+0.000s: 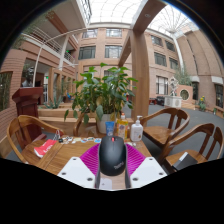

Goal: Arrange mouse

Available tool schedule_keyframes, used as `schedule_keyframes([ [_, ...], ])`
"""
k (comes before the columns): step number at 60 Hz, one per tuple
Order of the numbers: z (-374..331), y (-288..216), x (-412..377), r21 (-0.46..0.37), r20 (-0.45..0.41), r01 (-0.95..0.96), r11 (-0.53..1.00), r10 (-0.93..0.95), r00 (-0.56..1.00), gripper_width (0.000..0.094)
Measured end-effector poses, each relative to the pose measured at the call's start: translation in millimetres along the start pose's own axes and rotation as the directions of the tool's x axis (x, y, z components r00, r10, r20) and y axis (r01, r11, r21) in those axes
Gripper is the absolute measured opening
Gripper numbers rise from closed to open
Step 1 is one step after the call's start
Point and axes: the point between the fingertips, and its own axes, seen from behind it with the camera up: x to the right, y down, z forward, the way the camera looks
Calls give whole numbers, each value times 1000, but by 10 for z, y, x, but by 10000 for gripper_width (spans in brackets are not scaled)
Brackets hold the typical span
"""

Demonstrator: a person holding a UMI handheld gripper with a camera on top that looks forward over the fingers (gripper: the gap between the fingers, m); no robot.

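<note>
A black computer mouse [112,154] sits between my gripper's [112,162] two fingers, raised above the wooden table [70,155]. Both magenta pads [93,159] press against its sides, so the gripper is shut on the mouse. The mouse's front end points away from me, toward a potted plant. Its underside is hidden.
Beyond the mouse stand a green potted plant [103,97] and a clear bottle [137,129] on the table. A red item [44,147] lies on the table at the left. Wooden chairs [172,123] stand around the table. Brick buildings rise behind.
</note>
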Motion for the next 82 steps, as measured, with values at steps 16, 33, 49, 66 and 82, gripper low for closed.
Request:
schedule_keyframes([
  [16,311,1930,-1132,-373,118,57,926,-13,993,347],
  [33,191,2243,-1192,-449,88,49,892,-10,996,580],
  [49,-481,1552,-1219,-351,48,48,935,-33,998,860],
  [66,-1302,1243,-1271,-298,23,63,952,-58,998,849],
  [82,-1636,1225,-1356,-295,28,64,953,-58,998,853],
])
